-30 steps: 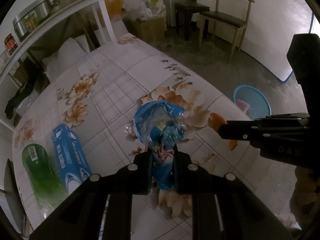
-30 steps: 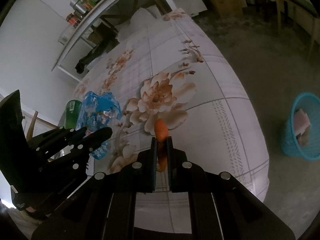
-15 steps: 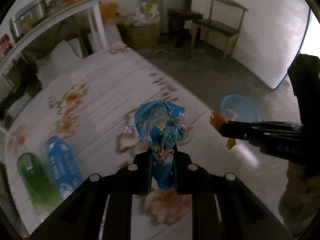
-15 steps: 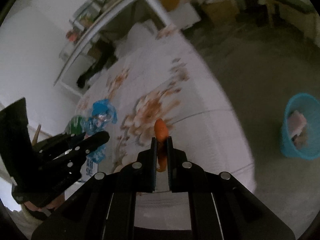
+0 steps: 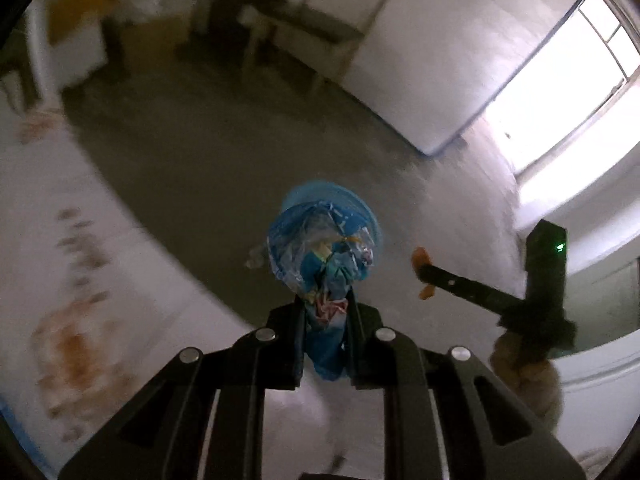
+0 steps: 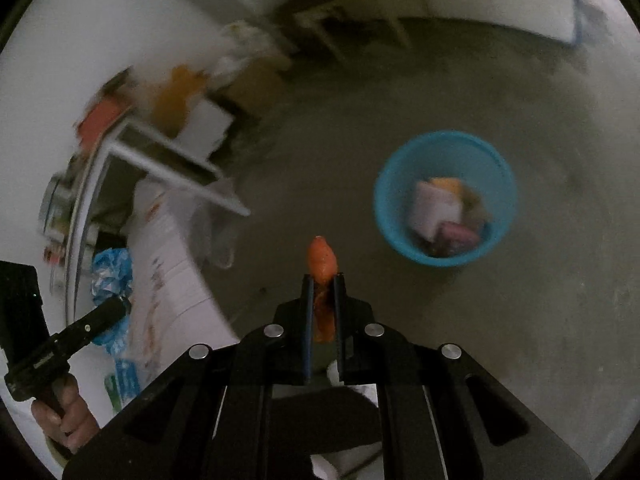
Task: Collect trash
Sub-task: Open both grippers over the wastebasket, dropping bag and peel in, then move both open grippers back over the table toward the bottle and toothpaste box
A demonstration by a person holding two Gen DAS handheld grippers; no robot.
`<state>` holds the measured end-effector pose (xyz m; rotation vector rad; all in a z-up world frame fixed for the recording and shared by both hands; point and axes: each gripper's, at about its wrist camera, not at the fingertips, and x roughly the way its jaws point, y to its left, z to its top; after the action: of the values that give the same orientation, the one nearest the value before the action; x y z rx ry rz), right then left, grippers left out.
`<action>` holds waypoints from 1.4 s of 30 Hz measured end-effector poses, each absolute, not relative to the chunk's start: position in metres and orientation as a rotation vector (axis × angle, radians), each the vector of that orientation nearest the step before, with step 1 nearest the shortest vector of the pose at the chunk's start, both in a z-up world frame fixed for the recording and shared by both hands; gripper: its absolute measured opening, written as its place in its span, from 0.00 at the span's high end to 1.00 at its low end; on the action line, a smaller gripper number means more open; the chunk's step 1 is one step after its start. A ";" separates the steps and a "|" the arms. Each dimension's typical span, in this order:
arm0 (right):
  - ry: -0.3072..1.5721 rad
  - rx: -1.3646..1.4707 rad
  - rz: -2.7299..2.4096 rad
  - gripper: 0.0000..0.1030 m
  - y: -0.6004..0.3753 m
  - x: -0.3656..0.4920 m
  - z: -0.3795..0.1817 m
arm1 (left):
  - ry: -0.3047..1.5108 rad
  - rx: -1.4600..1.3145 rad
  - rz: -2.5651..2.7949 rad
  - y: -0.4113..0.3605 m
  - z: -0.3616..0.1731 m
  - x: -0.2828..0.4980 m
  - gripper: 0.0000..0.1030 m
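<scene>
Peel lengthwise in right tool, tip forward; crumpled wrapper pinched in left tool.

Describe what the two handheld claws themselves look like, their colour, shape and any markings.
Both claws are matte black. The left claw and right claw each have two flat parallel fingers on angular slotted arms studded with round silver rivets. Seen from the side, the right claw carries a boxy black block with a small green light.

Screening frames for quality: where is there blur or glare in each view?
Left wrist: bed and chair smeared, window blown out, held wrapper sharp. Right wrist: shelf streaked, dim overall, peel and bin fairly clear.
</scene>
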<state>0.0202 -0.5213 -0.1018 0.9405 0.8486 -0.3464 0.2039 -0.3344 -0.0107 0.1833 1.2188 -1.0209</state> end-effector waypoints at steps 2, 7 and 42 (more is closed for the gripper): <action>0.853 0.988 -0.361 0.92 -0.539 0.016 -0.115 | 1.292 0.199 -1.045 -0.372 -0.028 0.206 0.85; 0.849 1.057 -0.416 0.89 -0.581 0.034 -0.135 | 1.392 0.219 -1.075 -0.453 -0.060 0.210 0.85; 0.802 0.909 -0.197 0.32 -0.503 0.042 -0.094 | 1.062 -0.103 -0.911 -0.212 0.019 0.187 0.20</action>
<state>0.0420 -0.5029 -0.0940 0.9095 0.8018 -0.1973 0.1869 -0.2121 0.0193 -0.1033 1.0618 -0.9105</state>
